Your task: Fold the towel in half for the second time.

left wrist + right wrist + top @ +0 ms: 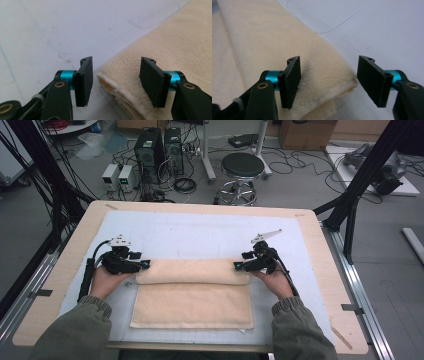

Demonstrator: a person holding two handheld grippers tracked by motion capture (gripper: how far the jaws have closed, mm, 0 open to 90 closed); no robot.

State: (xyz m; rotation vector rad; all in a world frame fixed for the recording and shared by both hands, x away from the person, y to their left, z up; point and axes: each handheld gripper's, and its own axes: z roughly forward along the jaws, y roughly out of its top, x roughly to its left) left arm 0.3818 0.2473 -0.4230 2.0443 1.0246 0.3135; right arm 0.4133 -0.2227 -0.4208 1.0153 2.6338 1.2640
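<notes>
Cream terry cloth, soft and thick-piled: that is the folded towel (pixel 192 295) I am working, and it lies on the pale grey gridded mat (pixel 200 232) that covers the light wooden table (pixel 320 250), towards the near side and roughly central. Its far portion is turned back towards me, forming a doubled band across the far edge, with a wider single panel nearer the person's sleeves.

My left gripper (pixel 145 265) sits at the left end of that band. In the left gripper view (pixel 116 81) its black pads stand moderately apart with the folded corner of the towel between them, neither pad pressing on the cloth. My right gripper (pixel 237 266) sits at the right end. In the right gripper view (pixel 328 83) its pads are likewise parted, one over the pile, the other over the bare mat, the fold's end between them and untouched. Neither tool holds anything.

Handling assessment: I judge the towel light, limp and compressible, not fragile and not slippery; the pile should give the pads good purchase. It will sag and drape wherever unsupported, and layers may slide apart if only the top one is pinched. The sound hold is at the two ends of the doubled band, taking all layers together, both sides level, so the fold travels straight.
</notes>
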